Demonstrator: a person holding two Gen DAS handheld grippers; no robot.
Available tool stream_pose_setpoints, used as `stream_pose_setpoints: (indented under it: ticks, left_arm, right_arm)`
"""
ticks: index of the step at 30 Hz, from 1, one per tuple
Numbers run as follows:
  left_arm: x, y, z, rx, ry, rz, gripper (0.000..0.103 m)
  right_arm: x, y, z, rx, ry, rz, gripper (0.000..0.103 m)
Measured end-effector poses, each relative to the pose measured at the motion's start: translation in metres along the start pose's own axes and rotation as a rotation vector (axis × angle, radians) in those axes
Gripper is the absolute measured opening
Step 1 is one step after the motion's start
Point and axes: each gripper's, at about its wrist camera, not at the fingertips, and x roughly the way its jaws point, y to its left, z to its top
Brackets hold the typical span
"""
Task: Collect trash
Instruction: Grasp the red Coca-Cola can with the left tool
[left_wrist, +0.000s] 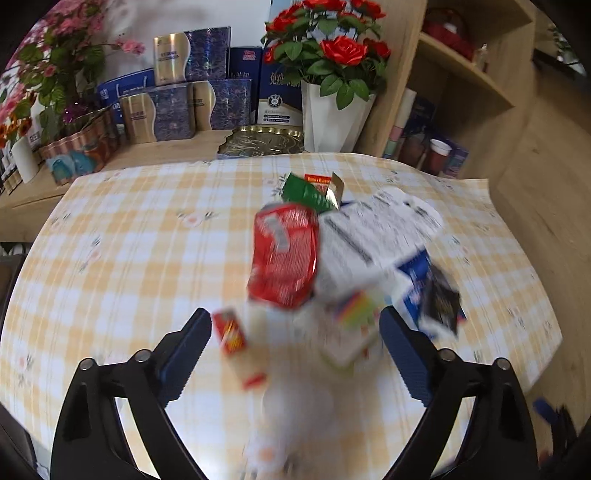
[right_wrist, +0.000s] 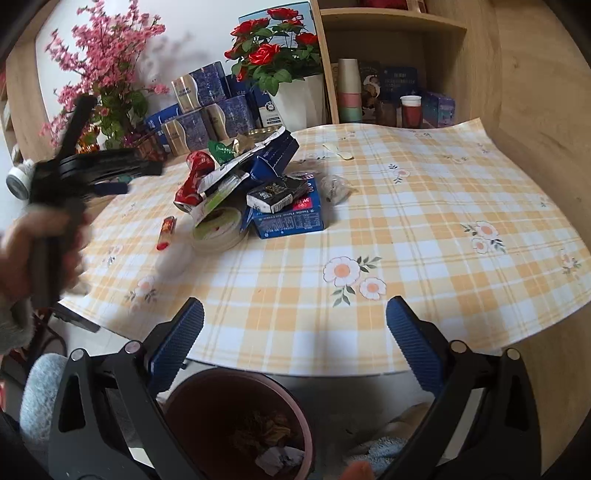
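A heap of trash sits on the checked tablecloth (right_wrist: 369, 229): a crushed red wrapper (left_wrist: 284, 254), a green packet (left_wrist: 303, 192), white printed paper (left_wrist: 373, 232), a blue box (right_wrist: 291, 218), a round lidded cup (right_wrist: 218, 229) and a small red-and-white sachet (right_wrist: 166, 229). My left gripper (left_wrist: 295, 339) is open just above the near side of the heap, with a blurred white item (left_wrist: 295, 406) below it. It shows blurred at the left of the right wrist view (right_wrist: 110, 177). My right gripper (right_wrist: 295, 332) is open and empty over the table's near edge, above a brown bin (right_wrist: 236, 417) holding crumpled scraps.
Rose pot (right_wrist: 295, 99), pink blossoms (right_wrist: 103, 62) and blue gift boxes (right_wrist: 207, 110) line the back ledge. A wooden shelf (right_wrist: 388, 92) with cups stands back right. A crumpled scrap (right_wrist: 332, 186) lies right of the heap. A wooden wall (right_wrist: 535, 110) bounds the right.
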Motion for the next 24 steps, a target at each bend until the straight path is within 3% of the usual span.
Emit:
stream_pose_setpoints:
  ticks: [6,12,13,14,15,16,17,24]
  left_arm:
    - [0.057,0.005,0.036,-0.076,0.055,0.024,0.086]
    - [0.092,0.019,0.047,-0.132,0.108,0.029,0.083]
    - [0.093,0.021,0.047,-0.143,0.107,0.014,0.076]
    - [0.094,0.025,0.047,-0.164,0.111,-0.030,0.045]
    - [0.094,0.027,0.046,-0.180,0.121,-0.064,0.031]
    - [0.091,0.029,0.046,-0.185,0.114,-0.069,0.024]
    - [0.087,0.031,0.045,-0.177,0.112,-0.083,0.008]
    - [0.045,0.046,0.046,-0.102,0.027,-0.130,0.005]
  right_arm:
    - [0.013,-0.013,0.005,0.006,0.010,0.030,0.097]
    - [0.022,-0.026,0.003,0.023,0.028,0.040,0.097]
    - [0.022,-0.027,0.002,0.025,0.030,0.043,0.097]
    - [0.024,-0.029,0.002,0.025,0.034,0.047,0.097]
    - [0.024,-0.029,0.002,0.022,0.036,0.050,0.097]
    - [0.025,-0.029,0.002,0.018,0.038,0.054,0.097]
    - [0.025,-0.028,0.002,0.011,0.042,0.060,0.097]
    - [0.025,-0.023,0.015,-0.018,0.032,0.066,0.097]
